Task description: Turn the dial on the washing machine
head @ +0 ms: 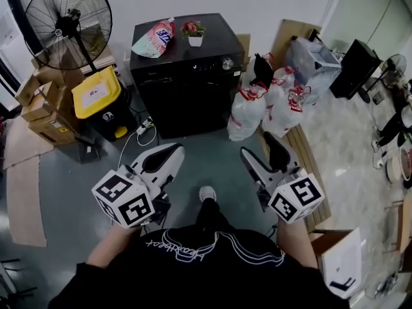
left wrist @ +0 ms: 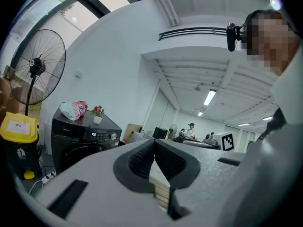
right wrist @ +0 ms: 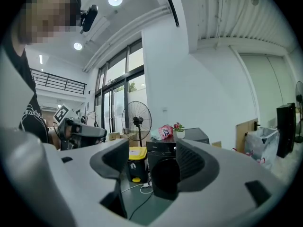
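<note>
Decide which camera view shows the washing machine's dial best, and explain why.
The head view: the silver dial stands out unobstructed on the black washing machine. The left gripper view shows the dial smaller and farther off. In the right gripper view a jaw covers that side of the machine.

The washing machine (head: 187, 89) is black and the bin lid (head: 95, 90) yellow.
</note>
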Motion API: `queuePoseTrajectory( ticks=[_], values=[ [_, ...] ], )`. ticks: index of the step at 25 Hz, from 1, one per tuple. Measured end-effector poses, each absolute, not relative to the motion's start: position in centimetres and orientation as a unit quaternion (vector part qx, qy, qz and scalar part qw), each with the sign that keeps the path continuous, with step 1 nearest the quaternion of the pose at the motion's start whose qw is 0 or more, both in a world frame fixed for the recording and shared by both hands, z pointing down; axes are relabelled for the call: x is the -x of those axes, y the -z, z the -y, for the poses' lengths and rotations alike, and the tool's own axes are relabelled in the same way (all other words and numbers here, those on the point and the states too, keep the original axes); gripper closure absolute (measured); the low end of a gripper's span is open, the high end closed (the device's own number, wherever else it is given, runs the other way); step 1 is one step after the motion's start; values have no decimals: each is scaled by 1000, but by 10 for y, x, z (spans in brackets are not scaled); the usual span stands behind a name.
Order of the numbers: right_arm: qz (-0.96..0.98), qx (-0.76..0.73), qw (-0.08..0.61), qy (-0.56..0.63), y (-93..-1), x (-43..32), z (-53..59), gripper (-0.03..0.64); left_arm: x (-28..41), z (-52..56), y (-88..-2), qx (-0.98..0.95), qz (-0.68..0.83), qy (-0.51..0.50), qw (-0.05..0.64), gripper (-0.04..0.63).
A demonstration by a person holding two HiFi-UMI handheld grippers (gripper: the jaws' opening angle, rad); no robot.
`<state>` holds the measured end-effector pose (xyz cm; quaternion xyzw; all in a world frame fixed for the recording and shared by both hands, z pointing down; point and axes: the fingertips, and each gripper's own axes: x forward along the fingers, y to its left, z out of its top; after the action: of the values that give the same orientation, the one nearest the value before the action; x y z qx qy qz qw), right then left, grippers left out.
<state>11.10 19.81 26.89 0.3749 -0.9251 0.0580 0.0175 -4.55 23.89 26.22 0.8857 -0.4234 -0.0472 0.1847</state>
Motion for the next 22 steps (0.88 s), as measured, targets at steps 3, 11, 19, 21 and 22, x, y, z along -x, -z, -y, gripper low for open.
queuePoseTrajectory(
  ticks=[3,11,19,21,22],
  values=[
    [928,-366,27,-67,-273,-111,-146,311,43,-188,-267,-879,432,46,197,591],
    [934,-345,37,-84,-279,-111,-21,284,38,-61,-272,-866,454,34,209,591],
    [935,-342,49,-83,-286,-117,51,268,34,13,-275,-864,460,25,205,591],
    [935,-341,56,-81,-290,-116,61,267,36,21,-277,-862,463,24,204,591],
    [935,-341,59,-81,-293,-115,65,267,38,25,-279,-861,465,25,204,591]
  ],
)
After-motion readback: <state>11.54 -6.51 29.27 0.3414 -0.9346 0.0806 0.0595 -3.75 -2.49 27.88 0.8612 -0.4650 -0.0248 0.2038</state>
